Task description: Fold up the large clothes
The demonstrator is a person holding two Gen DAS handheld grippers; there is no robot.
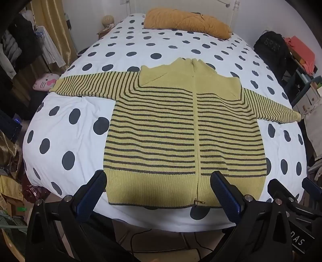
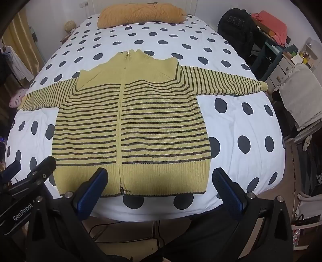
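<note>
A yellow knit zip cardigan with dark stripes lies flat on the bed, front up, zip closed, both sleeves spread straight out to the sides. Its plain yellow hem is nearest me. My left gripper hovers open above the hem's left half, nothing between its blue pads. My right gripper hovers open above the hem's right half, also with nothing in it. The right gripper's body shows at the lower right of the left wrist view. The left gripper's body shows at the lower left of the right wrist view.
The bed has a white cover with dark dots. A mustard pillow lies at the head. A pink plush sits off the left edge. Clothes crowd the left; a black backpack and shelves stand right. Cables lie on the floor.
</note>
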